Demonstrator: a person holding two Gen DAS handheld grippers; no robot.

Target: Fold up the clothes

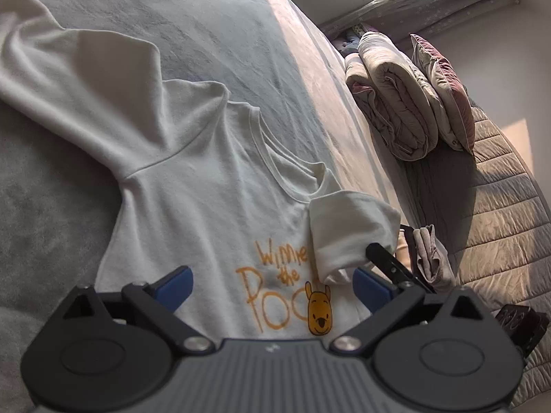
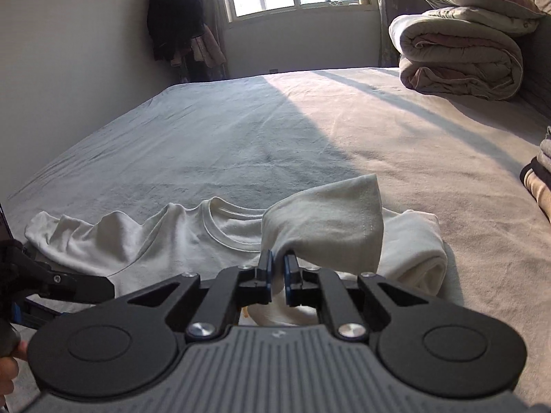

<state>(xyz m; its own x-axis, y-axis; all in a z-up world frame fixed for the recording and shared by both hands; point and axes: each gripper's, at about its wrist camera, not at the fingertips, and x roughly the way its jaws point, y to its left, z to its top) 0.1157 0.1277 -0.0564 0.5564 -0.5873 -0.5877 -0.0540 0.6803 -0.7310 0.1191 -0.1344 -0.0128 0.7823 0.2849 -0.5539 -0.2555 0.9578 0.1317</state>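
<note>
Left wrist view: T-shirt (image 1: 193,186) print (image 1: 286,292) reads "Winnie the Poo".

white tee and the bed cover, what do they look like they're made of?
White tee: looks like soft matte cotton jersey, with a ribbed neckband, stitched sleeve hem and limp folds where the right gripper pinches the sleeve.
Bed cover: grey, seemingly brushed or plush fabric; fuzzy nap with streaky marks, no sheen.

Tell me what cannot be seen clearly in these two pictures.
- Shirt hem: left view, hidden behind the left gripper.
- Print: left view, its last letters covered by the folded sleeve.
- Shirt front: right view, hidden behind the right gripper.
- Dark clothes in the corner: right view, too dim to identify.
</note>
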